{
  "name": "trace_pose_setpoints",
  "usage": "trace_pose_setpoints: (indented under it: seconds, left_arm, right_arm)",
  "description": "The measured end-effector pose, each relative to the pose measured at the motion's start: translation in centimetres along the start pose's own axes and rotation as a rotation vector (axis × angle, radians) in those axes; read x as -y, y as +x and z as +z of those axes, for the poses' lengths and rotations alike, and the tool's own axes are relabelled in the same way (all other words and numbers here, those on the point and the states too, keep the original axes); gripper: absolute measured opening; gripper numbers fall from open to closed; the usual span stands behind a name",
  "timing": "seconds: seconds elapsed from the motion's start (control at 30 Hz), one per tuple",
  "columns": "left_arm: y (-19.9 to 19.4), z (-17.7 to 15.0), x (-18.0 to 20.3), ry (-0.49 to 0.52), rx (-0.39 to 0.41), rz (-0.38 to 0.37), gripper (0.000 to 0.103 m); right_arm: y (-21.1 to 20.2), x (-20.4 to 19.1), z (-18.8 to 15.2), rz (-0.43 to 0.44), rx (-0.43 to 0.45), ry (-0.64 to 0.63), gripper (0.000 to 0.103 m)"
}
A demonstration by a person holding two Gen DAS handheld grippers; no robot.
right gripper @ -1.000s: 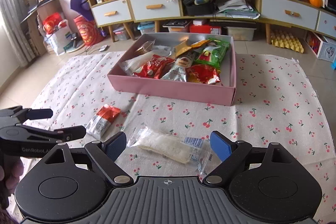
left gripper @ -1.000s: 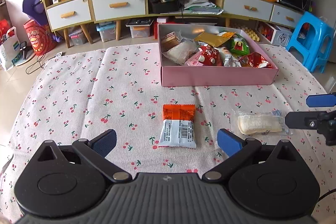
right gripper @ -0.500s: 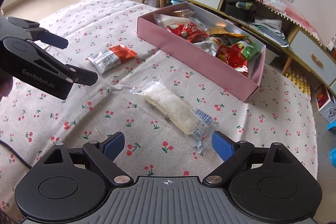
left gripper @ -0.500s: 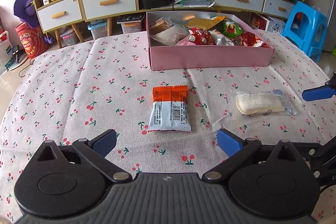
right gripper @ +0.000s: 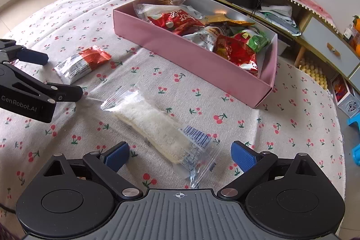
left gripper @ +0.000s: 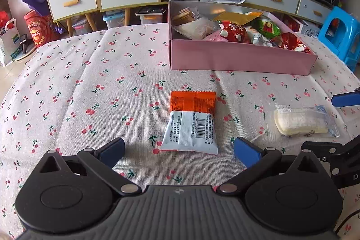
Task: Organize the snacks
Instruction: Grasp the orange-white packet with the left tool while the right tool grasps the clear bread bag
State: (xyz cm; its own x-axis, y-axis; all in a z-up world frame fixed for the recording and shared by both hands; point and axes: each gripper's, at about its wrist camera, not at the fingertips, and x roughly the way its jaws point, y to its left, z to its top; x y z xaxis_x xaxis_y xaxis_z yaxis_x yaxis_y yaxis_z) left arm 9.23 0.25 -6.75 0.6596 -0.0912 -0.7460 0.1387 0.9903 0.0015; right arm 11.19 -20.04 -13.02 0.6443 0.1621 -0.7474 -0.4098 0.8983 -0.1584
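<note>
Approach step: left gripper (left gripper: 178,151), jaws spread, faced the orange-and-white snack packet (left gripper: 191,125); right gripper (right gripper: 180,155), jaws spread, straddled the clear-wrapped cake (right gripper: 157,125) on the tabletop (left gripper: 67,87). Next, probably: closing, then lifting into the pink box (right gripper: 191,60).

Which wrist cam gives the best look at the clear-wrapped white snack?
Right wrist: the clear-wrapped white snack lies whole, large and central just ahead of the open right gripper, barcode readable. Left wrist shows it small and distorted near the right edge.
</note>
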Motion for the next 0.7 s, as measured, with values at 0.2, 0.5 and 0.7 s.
trace_pose_setpoints:
  seconds: [0.2,0.5,0.7]
  left_arm:
    - [0.6,0.7,0.2,-0.016,0.003,0.020,0.103]
    - [0.8,1.5,0.3,-0.037,-0.003,0.020,0.094]
    - [0.6,1.8,0.1,-0.041,-0.007,0.016,0.078]
  right_arm:
    - [1.0,0.3,1.1,-0.016,-0.006,0.059,0.098]
    - [1.6,0.6,2.0,-0.049,-0.033,0.144,0.096]
    - [1.4,0.7,2.2,-0.029,-0.059,0.182,0.086]
